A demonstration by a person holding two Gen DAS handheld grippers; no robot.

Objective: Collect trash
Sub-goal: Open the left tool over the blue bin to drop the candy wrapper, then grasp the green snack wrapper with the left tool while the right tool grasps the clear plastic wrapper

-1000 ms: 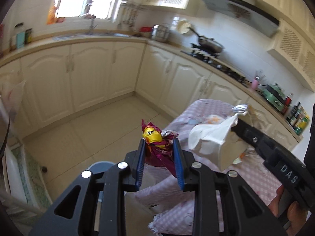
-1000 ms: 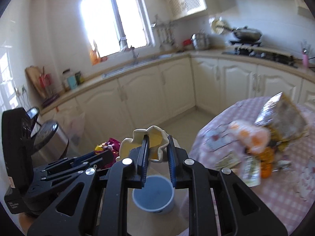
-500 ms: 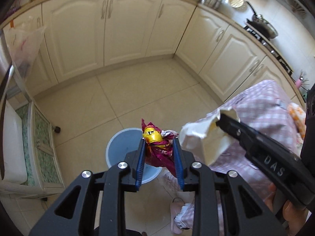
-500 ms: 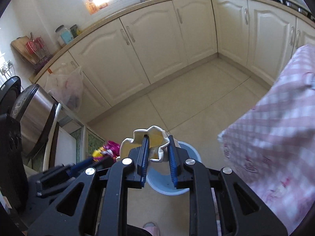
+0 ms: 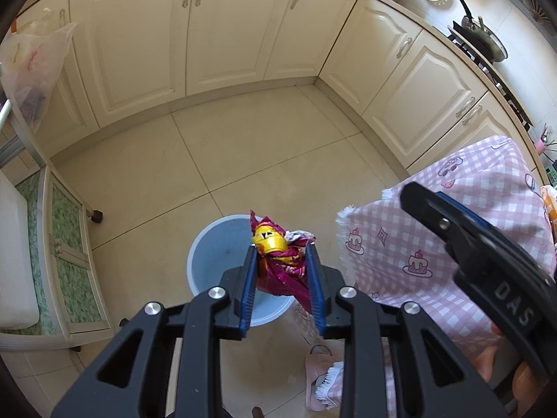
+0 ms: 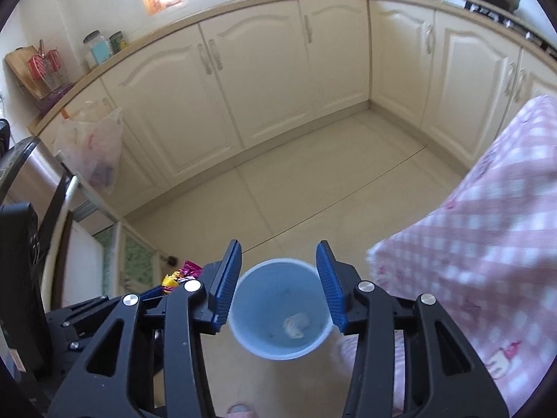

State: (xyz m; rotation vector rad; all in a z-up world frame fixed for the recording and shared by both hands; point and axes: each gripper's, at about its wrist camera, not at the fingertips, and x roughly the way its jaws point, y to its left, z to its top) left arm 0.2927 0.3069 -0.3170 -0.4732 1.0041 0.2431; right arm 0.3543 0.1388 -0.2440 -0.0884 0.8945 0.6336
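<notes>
A pale blue bin [image 6: 280, 308] stands on the floor, with a crumpled cream wrapper [image 6: 296, 324] lying at its bottom. My right gripper [image 6: 278, 268] hangs directly over the bin, its jaws opening and nothing between them. My left gripper [image 5: 282, 268] is shut on a magenta and yellow snack wrapper [image 5: 278, 261] above the near rim of the bin [image 5: 219, 254]. In the left wrist view the right gripper [image 5: 435, 202] reaches in from the right, over the tablecloth edge. The magenta wrapper [image 6: 181, 273] also shows at lower left in the right wrist view.
A table with a pink checked cloth [image 5: 470, 230] hangs close to the bin on the right. A pink slipper [image 5: 316, 372] lies on the tiled floor near it. Cream cabinets [image 5: 226, 35] line the far walls. A low cabinet on castors [image 5: 66, 254] stands left.
Both grippers dropped and tilted toward the floor over the bin. The right jaws opened and the cream wrapper fell into the bin. The left still holds its wrapper.
</notes>
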